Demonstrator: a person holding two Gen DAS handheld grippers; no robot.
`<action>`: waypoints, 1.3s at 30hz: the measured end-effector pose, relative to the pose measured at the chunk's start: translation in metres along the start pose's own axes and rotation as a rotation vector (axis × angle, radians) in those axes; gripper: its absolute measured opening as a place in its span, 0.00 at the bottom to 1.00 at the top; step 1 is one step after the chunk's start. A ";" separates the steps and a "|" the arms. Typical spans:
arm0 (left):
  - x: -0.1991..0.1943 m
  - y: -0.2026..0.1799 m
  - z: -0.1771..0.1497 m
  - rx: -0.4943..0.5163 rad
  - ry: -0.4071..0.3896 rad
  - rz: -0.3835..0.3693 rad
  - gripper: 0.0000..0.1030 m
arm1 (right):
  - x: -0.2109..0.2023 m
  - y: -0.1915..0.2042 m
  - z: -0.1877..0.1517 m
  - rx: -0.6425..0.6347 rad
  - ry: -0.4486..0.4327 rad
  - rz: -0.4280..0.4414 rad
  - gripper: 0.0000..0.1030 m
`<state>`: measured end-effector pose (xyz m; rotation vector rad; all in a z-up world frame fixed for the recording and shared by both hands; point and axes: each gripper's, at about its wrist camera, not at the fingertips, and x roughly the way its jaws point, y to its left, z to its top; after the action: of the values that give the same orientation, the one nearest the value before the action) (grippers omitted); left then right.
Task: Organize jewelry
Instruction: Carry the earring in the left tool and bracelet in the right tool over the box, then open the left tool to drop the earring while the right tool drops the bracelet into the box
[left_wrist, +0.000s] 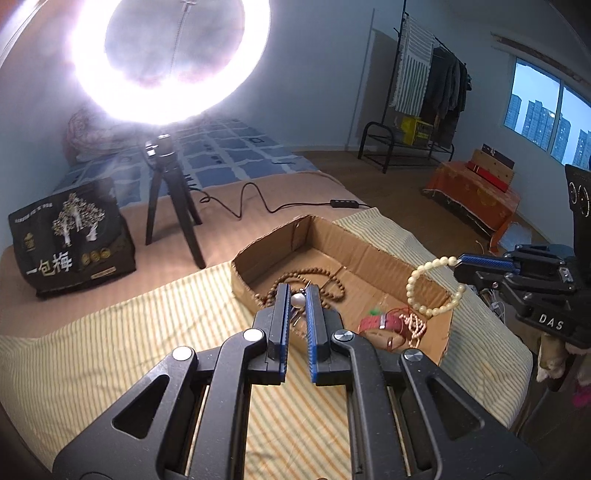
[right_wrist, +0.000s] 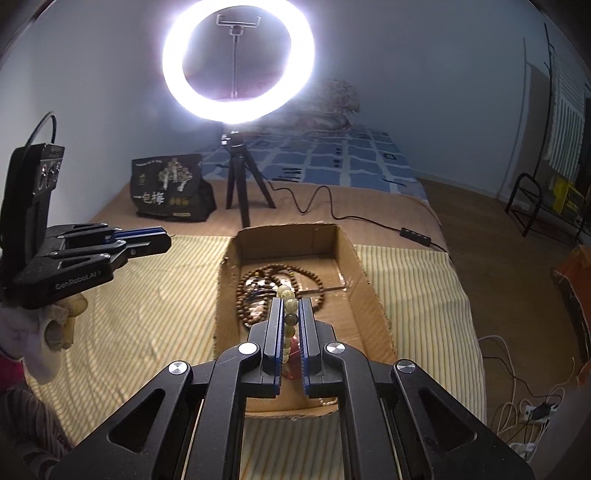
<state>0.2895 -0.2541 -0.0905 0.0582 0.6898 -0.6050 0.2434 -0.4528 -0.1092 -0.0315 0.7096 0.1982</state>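
A shallow cardboard box (left_wrist: 369, 254) sits on the striped cloth; it also shows in the right wrist view (right_wrist: 354, 258). Inside it lie a brown bead necklace (left_wrist: 325, 275), a red bracelet (left_wrist: 382, 325) and a pinkish bead strand (left_wrist: 415, 326). My left gripper (left_wrist: 298, 295) is shut on a pearl earring (left_wrist: 297, 301) above the box's near-left wall. My right gripper (right_wrist: 290, 306) is shut on a cream bead bracelet (right_wrist: 289, 304), which hangs over the box (left_wrist: 436, 286). The brown necklace (right_wrist: 258, 288) lies below it.
A lit ring light on a tripod (left_wrist: 173, 206) and a black printed bag (left_wrist: 72, 236) stand on the bed behind the box. Its cable (left_wrist: 258, 203) runs across the bed. A clothes rack (left_wrist: 424, 92) stands by the far wall.
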 end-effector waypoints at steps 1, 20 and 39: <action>0.003 -0.002 0.001 0.002 0.000 -0.002 0.06 | 0.002 -0.002 0.000 0.002 0.002 -0.002 0.06; 0.042 -0.023 0.011 0.011 0.030 -0.017 0.06 | 0.027 -0.035 -0.006 0.073 0.039 -0.006 0.06; 0.050 -0.022 0.011 0.017 0.036 0.004 0.06 | 0.041 -0.039 -0.013 0.096 0.069 -0.003 0.06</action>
<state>0.3140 -0.3001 -0.1093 0.0866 0.7192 -0.6076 0.2729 -0.4852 -0.1467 0.0522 0.7875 0.1609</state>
